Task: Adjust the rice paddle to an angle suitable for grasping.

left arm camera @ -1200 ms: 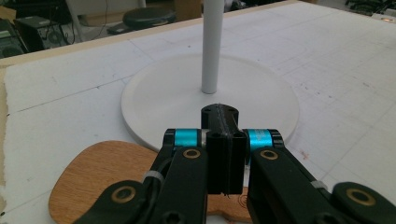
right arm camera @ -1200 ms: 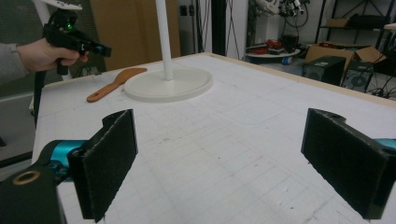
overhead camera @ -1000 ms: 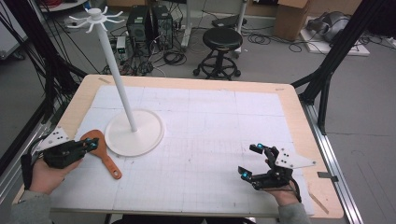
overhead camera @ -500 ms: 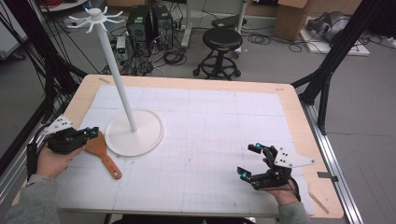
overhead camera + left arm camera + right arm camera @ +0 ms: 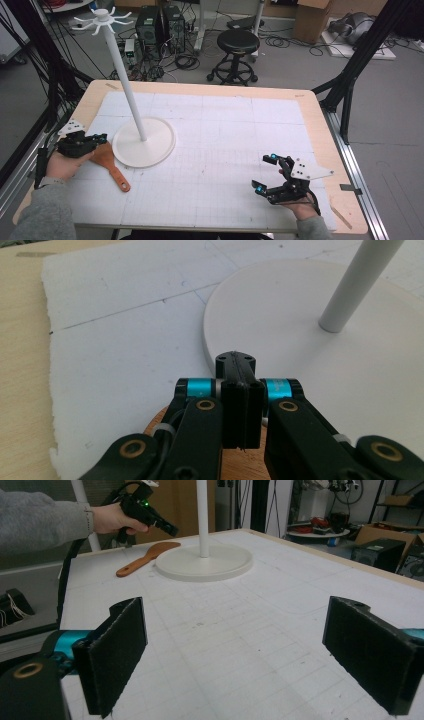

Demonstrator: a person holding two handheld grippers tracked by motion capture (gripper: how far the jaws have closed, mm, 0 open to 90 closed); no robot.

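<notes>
1. I read the left hand-held gripper (image 5: 97, 138) as fully closed: in the left gripper view its two black jaws meet pad to pad with nothing clamped between them.
2. The wooden spatula (image 5: 111, 164) lies flat on the bench (image 5: 320, 130), directly beneath the left hand-held gripper. Its broad blade sits under the closed jaws (a rounded edge of it shows below them in the left gripper view), and its handle runs back from the jaw tips toward the person's side of the bench. I cannot tell whether the jaws touch the blade.
3. Just ahead of the left jaw tips lies the round white base (image 5: 320, 340) of the hook stand. The spatula blade rests just beside the rim of that base.
4. The stand's white pole (image 5: 127, 85) rises upright from the base, beyond and to the right of the left jaw tips, and carries a crown of hooks (image 5: 102, 19) at its top.
5. The right hand-held gripper (image 5: 266, 174) is wide open and holds nothing. Its pads stand well apart in the right gripper view, with bare gridded mat (image 5: 240, 645) between them.
6. The right hand-held gripper sits low over the near right part of the bench, well apart from the spatula and the stand, which lie far ahead of its jaws.
</notes>
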